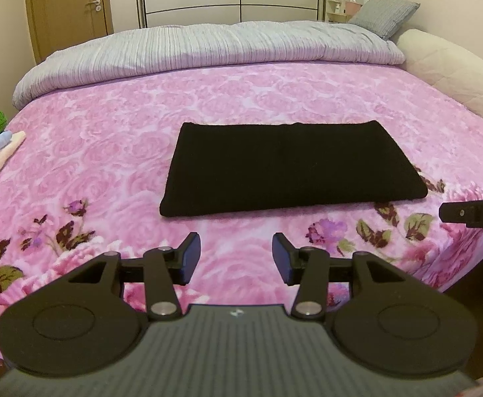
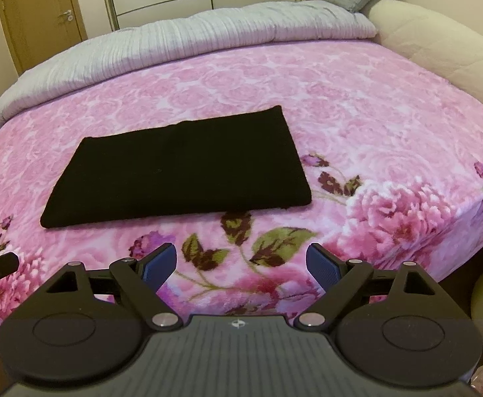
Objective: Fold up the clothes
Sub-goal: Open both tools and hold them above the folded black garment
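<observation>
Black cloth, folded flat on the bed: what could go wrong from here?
1. The black cloth has thick layered edges; a hand-held gripper pinch may catch only the top layer and undo the fold.
2. The plush blanket could get pinched with it.
3. Both grippers are open, off the cloth; uneven grasps would skew the fold.

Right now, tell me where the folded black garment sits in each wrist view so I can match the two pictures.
Left wrist view: the folded black garment lies flat right of centre on the pink floral blanket.
Right wrist view: the garment lies left of centre, its far edge sloping up to the right.
Shared landmark: the grey duvet bunched along the bed's far side, also in the right wrist view.
</observation>
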